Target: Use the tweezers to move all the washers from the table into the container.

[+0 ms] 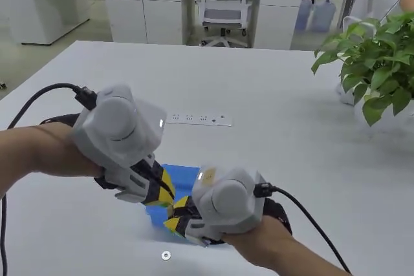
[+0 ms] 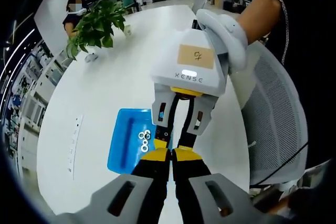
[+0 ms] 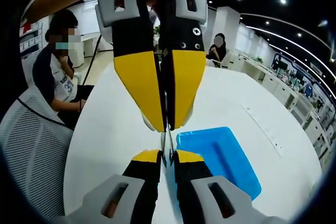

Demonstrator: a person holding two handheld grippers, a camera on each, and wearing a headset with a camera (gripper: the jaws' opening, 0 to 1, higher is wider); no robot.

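Head view: left gripper point(image 1: 165, 189) sat on the left, its fingers slanted down toward those of the right gripper point(image 1: 179, 216), the two sets meeting tip to tip. Blue container point(image 1: 189, 174) lay directly behind the meeting fingertips, on the white table point(image 1: 278, 101). One washer point(image 1: 166, 255) lay loose on the table on the near side of the fingertips, close to the right gripper's but apart from them, not yet collected

Left gripper view: own fingers closed down to a thin slit. Container lay to the left of the fingertips, with several washers point(image 2: 144, 141) in it, clustered at the edge nearest the fingers

Right gripper view: thin metal tweezers point(image 3: 167, 139) ran along the slit between both pairs of fingers. Each pair appeared clamped on them, the right at one end, the left further along. Judged reason for the double hold: the tool is too slim to seat squarely in one pair of pads, so one gripper steadies it while the other sets its grip. Doing this beside the container probably keeps the tool near both the drop point and the remaining washer
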